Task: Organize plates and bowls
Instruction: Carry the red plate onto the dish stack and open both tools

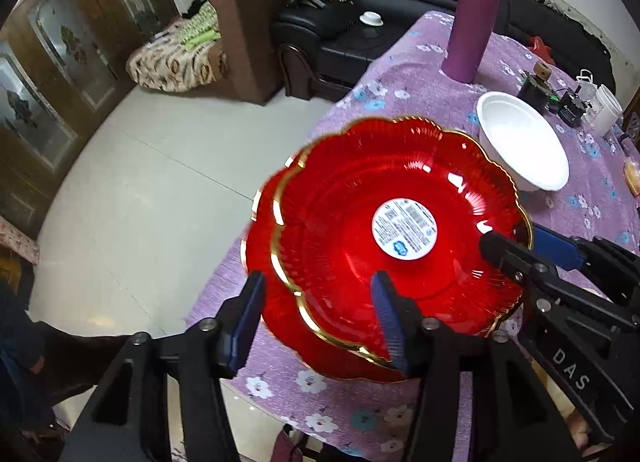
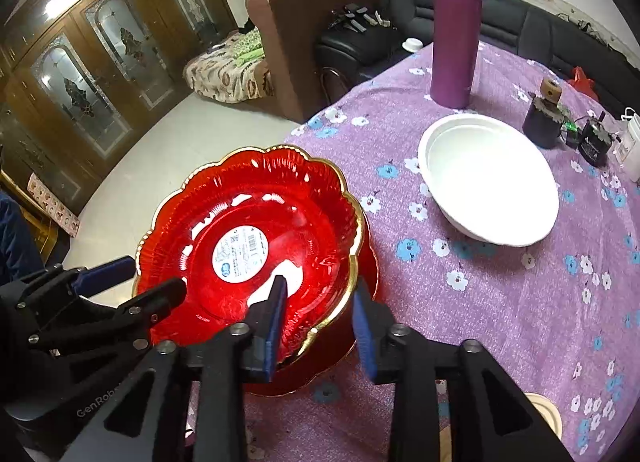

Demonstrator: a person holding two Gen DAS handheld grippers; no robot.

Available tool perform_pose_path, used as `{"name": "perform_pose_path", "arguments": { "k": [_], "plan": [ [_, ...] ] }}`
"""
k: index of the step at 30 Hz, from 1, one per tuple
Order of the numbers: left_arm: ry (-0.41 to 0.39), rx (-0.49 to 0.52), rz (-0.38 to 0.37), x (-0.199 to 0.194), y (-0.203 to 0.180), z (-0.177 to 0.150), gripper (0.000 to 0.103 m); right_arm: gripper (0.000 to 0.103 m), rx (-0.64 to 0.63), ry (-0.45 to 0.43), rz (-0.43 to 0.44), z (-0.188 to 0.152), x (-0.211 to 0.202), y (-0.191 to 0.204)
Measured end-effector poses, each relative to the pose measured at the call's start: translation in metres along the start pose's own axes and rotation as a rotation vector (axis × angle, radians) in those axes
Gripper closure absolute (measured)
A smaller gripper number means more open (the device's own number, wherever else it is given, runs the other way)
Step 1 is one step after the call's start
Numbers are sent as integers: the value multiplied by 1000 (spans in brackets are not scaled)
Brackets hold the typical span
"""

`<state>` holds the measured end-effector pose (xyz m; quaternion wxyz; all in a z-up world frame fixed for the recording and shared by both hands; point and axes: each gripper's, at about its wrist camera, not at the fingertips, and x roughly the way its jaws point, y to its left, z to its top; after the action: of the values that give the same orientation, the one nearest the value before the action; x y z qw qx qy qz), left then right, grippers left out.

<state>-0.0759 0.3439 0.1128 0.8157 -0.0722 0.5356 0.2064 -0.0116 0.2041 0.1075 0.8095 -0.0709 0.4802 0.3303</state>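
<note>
At the lower centre of both wrist views, a red gold-rimmed plate (image 1: 400,221) sits nested on a second red plate (image 1: 264,262), the pair near the table edge on the purple flowered cloth (image 2: 500,302). The left gripper (image 1: 320,318) straddles the near rim with its blue pads (image 1: 248,322) parted and clear of it; the right gripper (image 2: 320,326) likewise brackets the opposite rim, released, nothing pinched. This reads as a stack just set down, both sides let go together so it settles level. To the right lies a white bowl (image 2: 488,189), apart from the plates, with open cloth between; beyond it a purple flask (image 2: 456,33) stands upright. The stack's left side slightly overhangs the floor.
</note>
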Motion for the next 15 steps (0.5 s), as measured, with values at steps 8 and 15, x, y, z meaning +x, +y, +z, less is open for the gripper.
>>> {"name": "perform_pose_path", "arguments": {
  "k": [8,15],
  "plan": [
    [-19,-8,53,-12,5,3,38,57,32,-37,8,-2,-16,-7],
    [-9,-8,52,-9,1,5,38,54,49,-44,17,-4,-23,-11]
  ]
}}
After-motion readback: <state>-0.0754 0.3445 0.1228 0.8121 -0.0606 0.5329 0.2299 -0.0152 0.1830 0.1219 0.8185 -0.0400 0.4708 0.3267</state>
